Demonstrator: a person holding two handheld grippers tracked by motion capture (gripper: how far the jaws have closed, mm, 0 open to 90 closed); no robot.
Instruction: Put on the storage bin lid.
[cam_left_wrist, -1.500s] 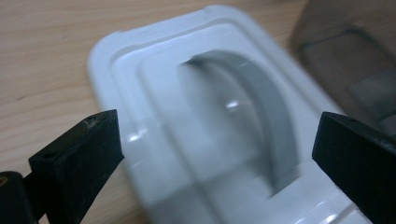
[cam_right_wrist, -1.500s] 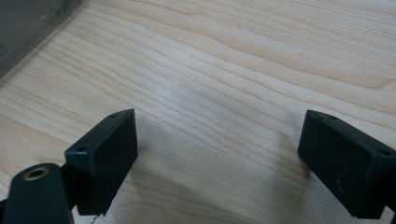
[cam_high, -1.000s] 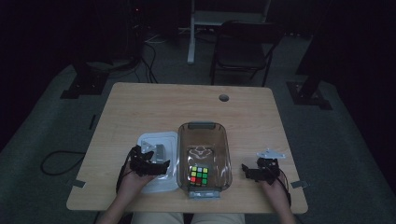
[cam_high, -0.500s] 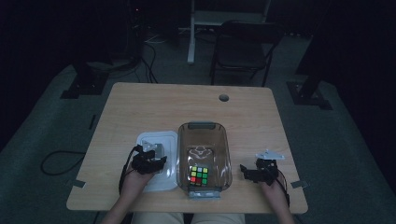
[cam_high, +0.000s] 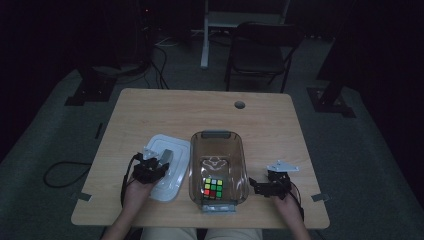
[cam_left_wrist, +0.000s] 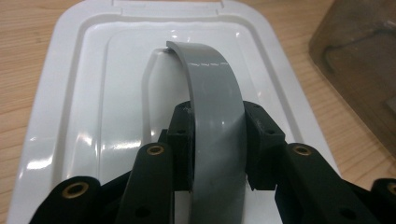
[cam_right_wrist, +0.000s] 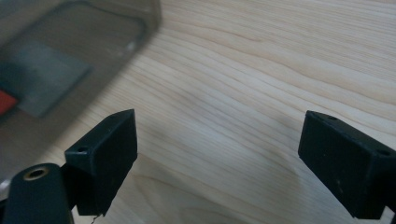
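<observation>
A white lid (cam_high: 174, 186) lies flat on the table, left of a clear tinted bin (cam_high: 196, 165). A colourful puzzle cube (cam_high: 213, 187) sits inside the bin near its front end. My left gripper (cam_high: 152, 167) reaches over the lid. Its jaws have just been closing, and in the left gripper view the left gripper (cam_left_wrist: 219, 126) presses both pads on the lid's arched grey handle (cam_left_wrist: 212, 84). The white lid (cam_left_wrist: 93, 93) stays on the table. My right gripper (cam_high: 260, 189) rests right of the bin; in the right gripper view the right gripper (cam_right_wrist: 219, 158) stands open over bare wood, with the bin (cam_right_wrist: 70, 46) at the upper left.
The wooden table (cam_high: 280, 130) has a round cable hole (cam_high: 240, 105) near its far edge. A dark chair (cam_high: 260, 50) stands behind the table, and cables (cam_high: 60, 172) lie on the floor at the left.
The left gripper's jaws have closed in on the lid's grey handle, and the hand has shifted slightly. The right gripper has kept still.
</observation>
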